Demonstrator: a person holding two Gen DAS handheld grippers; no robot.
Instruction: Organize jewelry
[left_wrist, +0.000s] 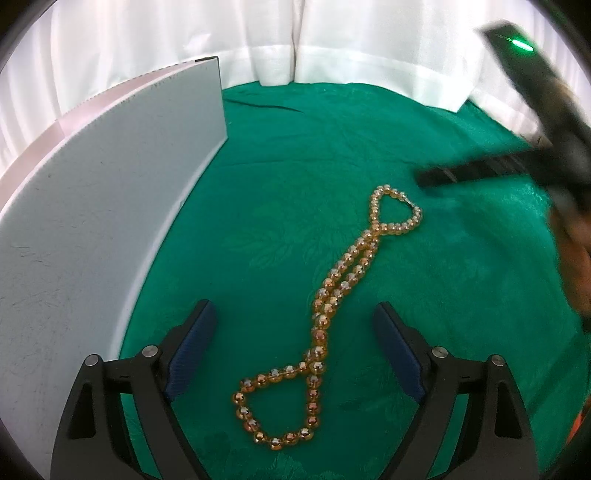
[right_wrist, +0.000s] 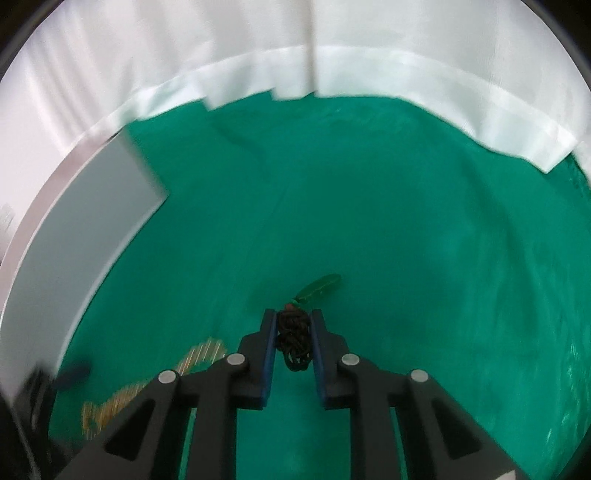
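**Cord bundle pinched, bead strand waiting**

The amber glass-bead necklace (left_wrist: 332, 317) lies on the green patterned tablecloth of the table (left_wrist: 280, 155), twisted into a loose figure-eight just beside the upright white foam board (left_wrist: 110, 206). It looks light and limp, its smooth beads likely slippery; the crossing where the strands meet seems the surest place to pinch. The left hand-held gripper (left_wrist: 295, 354) hangs over the strand with jaws spread wide, one on either side, touching nothing. The right hand-held gripper (right_wrist: 293, 343), farther from the board, is clamped on a soft bunched dark cord (right_wrist: 293, 341) whose green leaf-shaped pendant (right_wrist: 319, 290) lies just beyond the tips.
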